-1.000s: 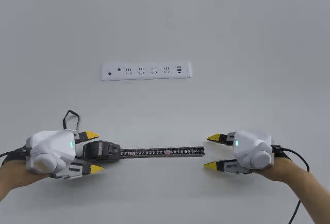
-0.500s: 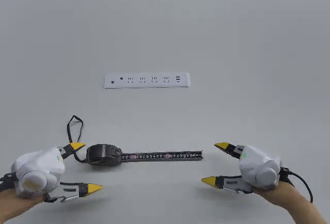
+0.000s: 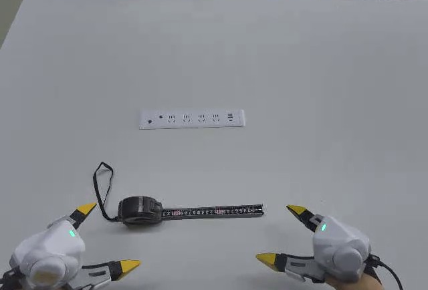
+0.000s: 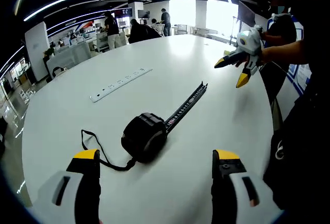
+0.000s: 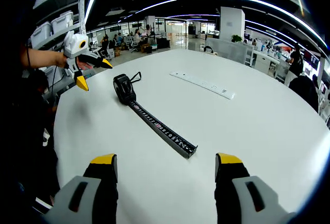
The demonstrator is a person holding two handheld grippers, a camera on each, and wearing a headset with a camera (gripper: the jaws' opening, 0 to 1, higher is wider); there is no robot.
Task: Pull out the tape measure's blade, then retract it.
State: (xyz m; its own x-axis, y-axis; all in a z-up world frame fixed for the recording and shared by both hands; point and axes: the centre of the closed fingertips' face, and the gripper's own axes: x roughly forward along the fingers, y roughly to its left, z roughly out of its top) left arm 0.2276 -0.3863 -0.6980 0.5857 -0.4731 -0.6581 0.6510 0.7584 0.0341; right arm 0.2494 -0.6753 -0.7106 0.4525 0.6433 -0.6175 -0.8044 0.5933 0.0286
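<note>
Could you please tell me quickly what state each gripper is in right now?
The left gripper is open, holding nothing.
The right gripper is open, holding nothing; the tape measure lies apart from both.

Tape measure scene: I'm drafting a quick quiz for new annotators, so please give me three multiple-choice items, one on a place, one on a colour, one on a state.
1. Where does the tape measure lie relative to the power strip?
A. Nearer the person
B. On top of it
C. Beyond it

2. What colour is the tape measure's case?
A. Yellow
B. Black
C. Red

3. What state is the blade in?
A. Fully retracted
B. Clamped in a gripper
C. Pulled out, flat on the table

Answers:
1 A, in the head view it lies below the strip, toward the person.
2 B, the case is black in every view.
3 C, the blade stretches from the case while the left gripper and right gripper stand open, apart from it.
</note>
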